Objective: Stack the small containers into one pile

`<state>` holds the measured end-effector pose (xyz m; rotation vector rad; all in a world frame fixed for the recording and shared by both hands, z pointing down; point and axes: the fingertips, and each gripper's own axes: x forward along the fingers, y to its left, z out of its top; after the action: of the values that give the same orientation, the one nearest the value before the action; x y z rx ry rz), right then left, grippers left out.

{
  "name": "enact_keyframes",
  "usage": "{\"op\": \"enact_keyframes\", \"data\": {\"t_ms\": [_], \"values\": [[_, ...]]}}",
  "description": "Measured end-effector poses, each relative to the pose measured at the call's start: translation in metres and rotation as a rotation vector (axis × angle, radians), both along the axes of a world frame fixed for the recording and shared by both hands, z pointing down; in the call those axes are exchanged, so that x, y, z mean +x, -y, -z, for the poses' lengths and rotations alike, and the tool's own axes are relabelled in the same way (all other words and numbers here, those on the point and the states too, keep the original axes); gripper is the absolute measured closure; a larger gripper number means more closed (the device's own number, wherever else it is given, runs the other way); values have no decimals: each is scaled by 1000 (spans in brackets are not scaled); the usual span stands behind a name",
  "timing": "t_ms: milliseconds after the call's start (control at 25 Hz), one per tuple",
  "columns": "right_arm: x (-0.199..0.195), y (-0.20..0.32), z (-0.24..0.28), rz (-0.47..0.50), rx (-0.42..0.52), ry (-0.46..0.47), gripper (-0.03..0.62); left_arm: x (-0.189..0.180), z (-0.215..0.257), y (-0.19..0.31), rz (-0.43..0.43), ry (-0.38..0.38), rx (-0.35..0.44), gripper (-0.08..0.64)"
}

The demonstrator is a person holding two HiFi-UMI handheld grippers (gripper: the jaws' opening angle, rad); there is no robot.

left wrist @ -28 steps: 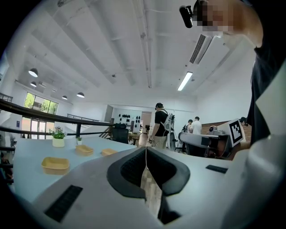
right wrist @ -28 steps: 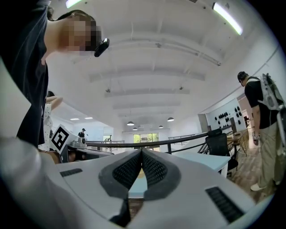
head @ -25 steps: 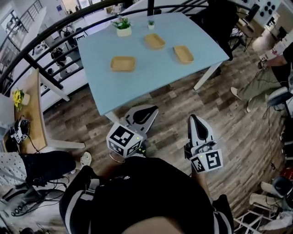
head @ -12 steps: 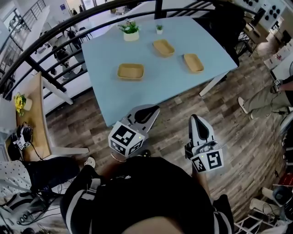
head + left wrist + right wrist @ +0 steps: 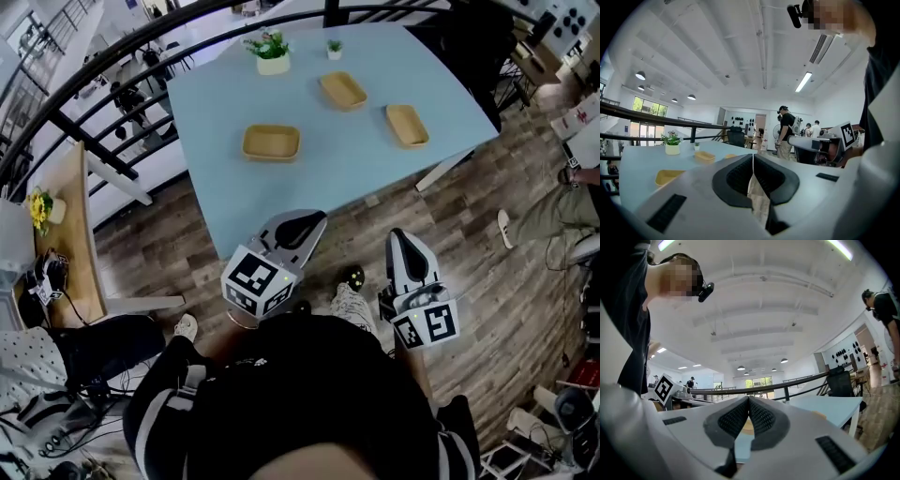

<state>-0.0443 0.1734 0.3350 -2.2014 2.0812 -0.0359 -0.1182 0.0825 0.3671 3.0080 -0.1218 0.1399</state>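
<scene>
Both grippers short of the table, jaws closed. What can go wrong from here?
1. The left gripper and right gripper are shut and empty; unless opened in time, they could shove the nearest shallow tan tray across the light blue table instead of gripping it.
2. The farthest tan tray lies near the plant in a white pot; a reach there may knock it over.

Light: your room is bright, lit by ceiling strips [image 5: 803, 82] overhead
Edges: your gripper views bend hard, corners black
Focus: sharp throughout
</scene>
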Motion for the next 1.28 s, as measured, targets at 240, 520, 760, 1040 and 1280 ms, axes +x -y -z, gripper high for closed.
{"op": "enact_keyframes", "data": {"t_ms": [240,520,760,1040,1280], "values": [[34,40,-2,101,10,10,591,23,0,29,95,26,7,541],[75,98,-1,246,7,21,592,57,4,75,225,31,3,541],[110,135,1,339,-3,38,591,87,4,101,310,55,-4,541],[143,169,2,441,-4,57,592,118,6,122,400,71,-5,541],[162,187,-2,524,-14,66,592,135,1,131,472,95,-12,541]]}}
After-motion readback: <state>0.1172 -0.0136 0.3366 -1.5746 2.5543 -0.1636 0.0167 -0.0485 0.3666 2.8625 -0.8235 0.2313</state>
